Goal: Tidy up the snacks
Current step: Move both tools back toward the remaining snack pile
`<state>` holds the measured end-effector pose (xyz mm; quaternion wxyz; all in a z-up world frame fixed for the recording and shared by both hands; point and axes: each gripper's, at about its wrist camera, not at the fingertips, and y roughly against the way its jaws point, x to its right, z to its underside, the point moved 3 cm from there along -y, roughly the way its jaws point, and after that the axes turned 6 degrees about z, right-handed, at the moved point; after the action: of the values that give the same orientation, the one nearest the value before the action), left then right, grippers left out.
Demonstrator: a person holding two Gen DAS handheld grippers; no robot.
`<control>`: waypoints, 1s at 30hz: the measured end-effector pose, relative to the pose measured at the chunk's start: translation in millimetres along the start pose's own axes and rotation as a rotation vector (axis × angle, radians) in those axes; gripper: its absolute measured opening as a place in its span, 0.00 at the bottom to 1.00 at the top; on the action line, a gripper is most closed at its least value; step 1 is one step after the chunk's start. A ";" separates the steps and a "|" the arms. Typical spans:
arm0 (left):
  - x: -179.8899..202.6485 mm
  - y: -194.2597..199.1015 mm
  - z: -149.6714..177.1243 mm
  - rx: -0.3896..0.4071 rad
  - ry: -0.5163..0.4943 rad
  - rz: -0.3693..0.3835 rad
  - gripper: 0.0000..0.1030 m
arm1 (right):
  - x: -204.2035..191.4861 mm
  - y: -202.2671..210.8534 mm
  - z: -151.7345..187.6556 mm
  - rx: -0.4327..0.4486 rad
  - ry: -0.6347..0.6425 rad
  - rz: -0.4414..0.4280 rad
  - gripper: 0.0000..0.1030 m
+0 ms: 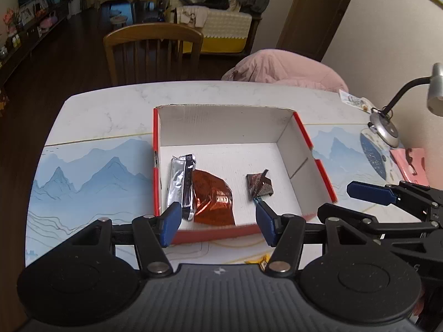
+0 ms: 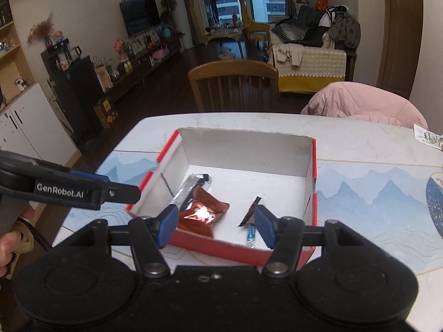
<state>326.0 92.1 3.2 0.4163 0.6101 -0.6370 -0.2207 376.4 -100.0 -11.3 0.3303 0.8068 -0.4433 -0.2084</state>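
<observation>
Both my grippers, left [image 1: 218, 222] and right [image 2: 216, 228], hover wide and empty; box [image 1: 221, 121] snacks at twelve o'clock, silver bar [image 1: 181, 185] pointing lengthwise away

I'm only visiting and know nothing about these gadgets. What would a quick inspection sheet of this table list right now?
Surface: table, marble-look top with a blue mountain print.
Job's things: open box, red outside and white inside, holds a silver packet, a red packet and a dark packet; a small blue packet lies by the near wall.
Clutter: lamp, card and pink paper at the table's right edge.
Grippers: left gripper and right gripper both open, empty, over the box's near edge.
Cables: dark cord by the person's hand.
Surroundings: chair, pink coat, sofa and TV beyond.
</observation>
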 end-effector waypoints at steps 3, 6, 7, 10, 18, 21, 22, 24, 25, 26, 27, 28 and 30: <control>0.3 14.7 11.6 0.023 -0.008 0.014 0.59 | -8.0 14.5 5.8 0.029 0.002 -0.005 0.65; 0.5 31.7 26.7 0.055 -0.021 0.021 0.61 | -14.1 28.8 12.9 0.052 -0.009 -0.016 0.72; 0.8 37.4 31.4 0.063 -0.026 0.026 0.62 | -16.1 33.2 15.8 0.058 -0.013 -0.017 0.74; 0.7 52.5 44.6 0.086 -0.043 0.036 0.64 | -21.9 44.6 23.3 0.076 -0.010 -0.023 0.77; -1.4 81.2 78.2 0.122 -0.056 0.077 0.68 | -34.9 69.2 49.7 0.105 -0.019 -0.019 0.84; -0.8 87.0 90.9 0.132 -0.066 0.084 0.72 | -37.2 73.0 61.2 0.100 -0.027 -0.020 0.85; -0.6 88.5 95.2 0.134 -0.072 0.089 0.73 | -37.6 73.4 64.6 0.097 -0.028 -0.020 0.86; 0.4 90.7 104.2 0.139 -0.085 0.094 0.75 | -38.3 75.0 71.6 0.092 -0.033 -0.020 0.86; 0.6 91.0 108.8 0.137 -0.092 0.096 0.75 | -37.6 75.5 74.7 0.090 -0.039 -0.019 0.89; 0.6 90.9 113.1 0.131 -0.096 0.101 0.76 | -37.7 77.1 80.1 0.090 -0.047 -0.016 0.91; 0.2 90.7 117.4 0.126 -0.097 0.105 0.76 | -36.9 78.5 83.4 0.093 -0.054 -0.011 0.96; -0.2 90.2 122.0 0.123 -0.095 0.109 0.76 | -36.5 79.5 86.6 0.101 -0.059 -0.003 0.97; -1.6 88.4 130.1 0.109 -0.090 0.115 0.79 | -36.3 80.5 94.9 0.106 -0.061 0.009 0.98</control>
<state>169.4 78.1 0.2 0.3656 0.5837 -0.7000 -0.1887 251.3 -133.5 -17.9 0.2746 0.8143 -0.4673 -0.2075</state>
